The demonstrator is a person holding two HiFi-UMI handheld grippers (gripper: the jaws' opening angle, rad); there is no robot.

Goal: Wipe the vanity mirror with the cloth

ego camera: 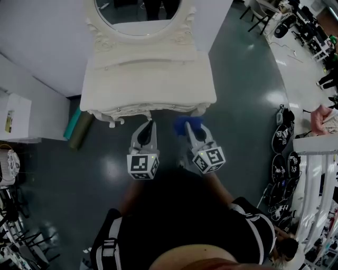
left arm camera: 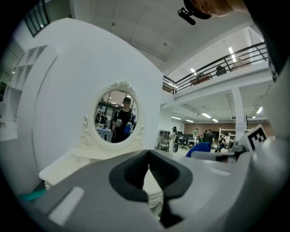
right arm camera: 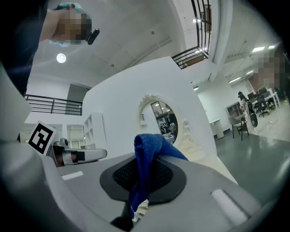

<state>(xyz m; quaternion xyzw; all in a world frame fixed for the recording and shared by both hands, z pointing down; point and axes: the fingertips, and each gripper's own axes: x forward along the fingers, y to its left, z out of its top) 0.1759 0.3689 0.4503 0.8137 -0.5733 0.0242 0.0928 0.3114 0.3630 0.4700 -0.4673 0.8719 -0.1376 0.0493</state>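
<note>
Mirror (ego camera: 138,13): oval glass in a white carved frame (ego camera: 182,32), standing upright at the back of a white desk (ego camera: 148,84) against a white wall (ego camera: 42,37). The left gripper view shows the mirror (left arm camera: 117,121) head-on, with a standing person reflected in the glass. The right gripper view shows it (right arm camera: 165,121) at a slant from the other side. Cloth (ego camera: 188,124): blue, clamped in the right gripper (ego camera: 189,130). In the head view it lies just before the desk's front edge, clear of the desk top and well apart from the glass. The right gripper view confirms the hold: the jaws are closed on the cloth (right arm camera: 147,154), which bunches above the right gripper (right arm camera: 142,176) and hangs down between the dark pads. Left gripper (ego camera: 151,125): alongside the right one, also before the front edge and pointing toward the desk. In its own view the left gripper (left arm camera: 148,174) has its jaws drawn together with nothing between them. Each gripper carries a marker cube (ego camera: 142,164) at its rear, next to the person's body. The desk stands on a dark, glossy floor (ego camera: 243,95). Two rolls (ego camera: 79,129), one teal and one olive, lie on the floor at the desk's left corner.
</note>
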